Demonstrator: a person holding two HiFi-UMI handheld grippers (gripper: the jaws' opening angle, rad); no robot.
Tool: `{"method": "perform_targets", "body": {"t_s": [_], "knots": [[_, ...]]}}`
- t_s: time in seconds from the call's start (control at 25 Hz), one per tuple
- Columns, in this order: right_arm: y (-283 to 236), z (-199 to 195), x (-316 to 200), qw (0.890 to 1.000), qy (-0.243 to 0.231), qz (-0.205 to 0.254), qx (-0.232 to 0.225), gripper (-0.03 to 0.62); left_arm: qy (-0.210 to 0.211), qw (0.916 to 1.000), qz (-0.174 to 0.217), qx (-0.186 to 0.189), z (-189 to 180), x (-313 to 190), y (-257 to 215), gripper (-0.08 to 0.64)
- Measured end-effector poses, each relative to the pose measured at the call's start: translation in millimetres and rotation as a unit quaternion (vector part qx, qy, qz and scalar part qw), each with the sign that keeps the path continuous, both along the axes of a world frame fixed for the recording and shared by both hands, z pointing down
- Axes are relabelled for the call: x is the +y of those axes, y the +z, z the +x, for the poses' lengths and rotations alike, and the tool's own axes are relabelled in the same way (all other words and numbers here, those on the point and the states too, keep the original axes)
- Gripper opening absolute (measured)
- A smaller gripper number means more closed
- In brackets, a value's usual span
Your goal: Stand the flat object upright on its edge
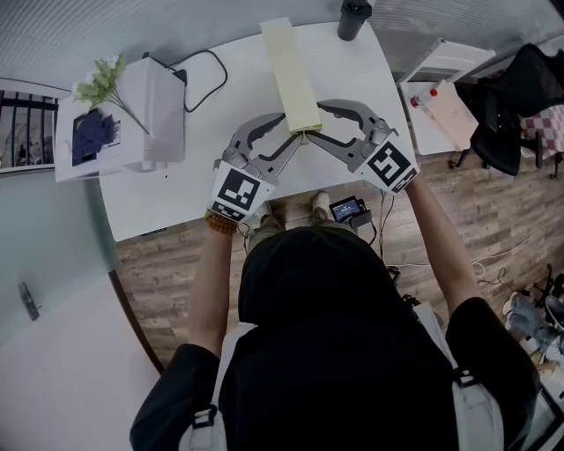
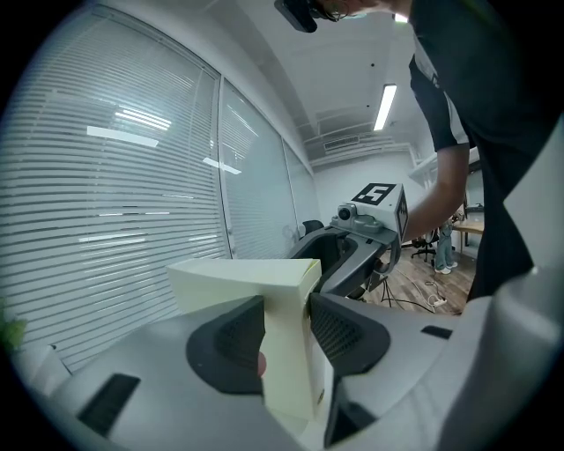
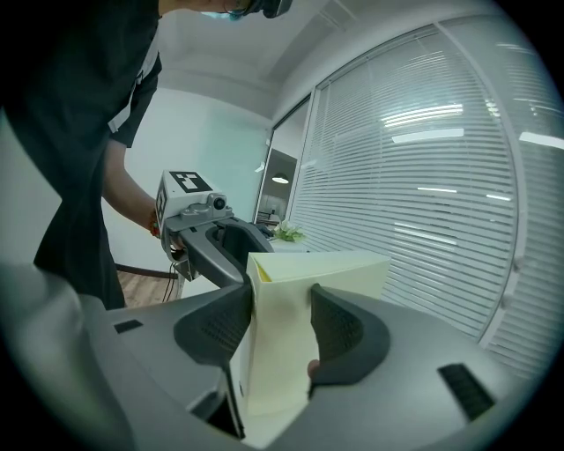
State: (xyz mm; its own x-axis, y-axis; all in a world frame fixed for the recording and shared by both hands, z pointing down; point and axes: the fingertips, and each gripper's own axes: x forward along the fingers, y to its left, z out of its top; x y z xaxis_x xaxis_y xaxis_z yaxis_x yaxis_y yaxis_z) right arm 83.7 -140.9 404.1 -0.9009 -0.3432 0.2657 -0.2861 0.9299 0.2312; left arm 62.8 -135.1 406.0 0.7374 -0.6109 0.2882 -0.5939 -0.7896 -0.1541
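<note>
A long, pale yellow flat box (image 1: 293,72) runs away from me across the white table (image 1: 176,189), turned with a narrow edge facing up. Both grippers hold its near end from opposite sides. My left gripper (image 1: 291,132) is shut on the box (image 2: 284,361), its dark pads (image 2: 238,339) pressed against both broad faces. My right gripper (image 1: 315,121) is shut on the same end of the box (image 3: 280,352) in the same way. Each gripper view shows the other gripper across the box. I cannot tell whether the box's lower edge touches the table.
A black cup (image 1: 353,18) stands at the table's far edge beyond the box. A white box with a plant (image 1: 132,110) and a black cable (image 1: 207,79) occupy the table's left. A white cart (image 1: 441,101) and a black chair (image 1: 507,110) stand to the right.
</note>
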Motion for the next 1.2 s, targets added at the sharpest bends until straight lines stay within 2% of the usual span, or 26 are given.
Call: {"method": "perform_targets", "body": {"t_s": [0.64,1.2], "knots": [[-5,-70,-11,0.999,-0.036,0.009,-0.001,0.199,-0.042,0.9991,0.007,-0.004,-70,-10,-5,0.166],[-1,-103,-17,0.999,-0.035,0.003,-0.004,0.196,-0.045,0.9989,-0.002,0.013,-103,-17,-1,0.166]]}}
